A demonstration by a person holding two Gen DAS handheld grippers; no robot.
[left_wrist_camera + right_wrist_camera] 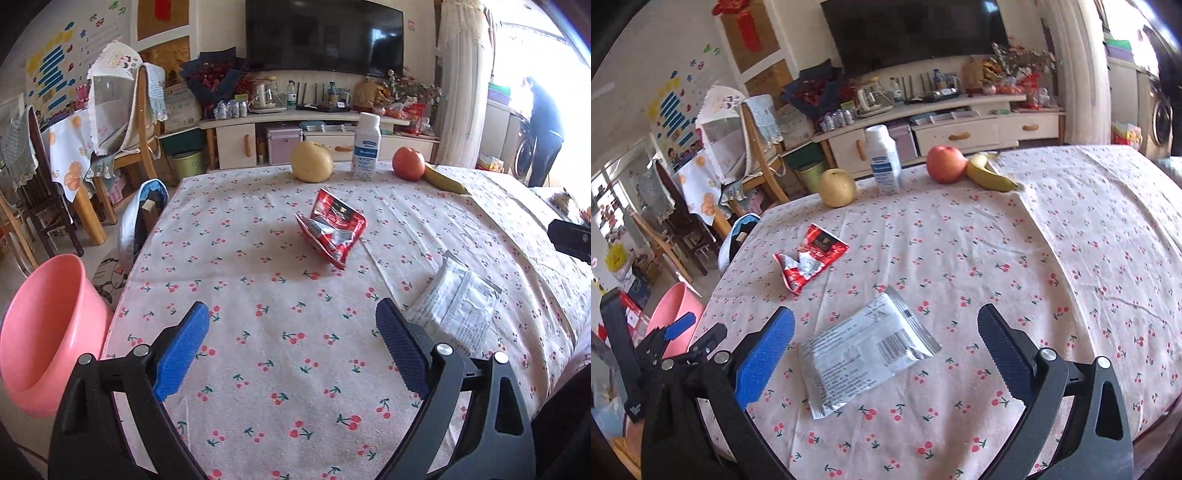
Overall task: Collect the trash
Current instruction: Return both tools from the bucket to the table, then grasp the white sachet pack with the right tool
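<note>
Both wrist views were angled down, close over the cherry-print tablecloth (295, 369); the crumpled red foil wrapper (330, 230) (809, 258) was shared by both.

Near half of the table (258, 369) is bare cloth. A red wrapper (330, 230) lies mid-table and a silver packet (864, 347) toward the near edge. Pear (311, 161), bottle (366, 146), apple (408, 163) and banana (445, 180) line the far edge.

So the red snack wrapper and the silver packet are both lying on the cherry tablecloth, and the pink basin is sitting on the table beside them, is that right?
Not quite. The red snack wrapper and the silver packet do lie on the cherry tablecloth, but the pink basin is not on the table: the left wrist view shows it off the table's left edge, lower than the tabletop.
</note>
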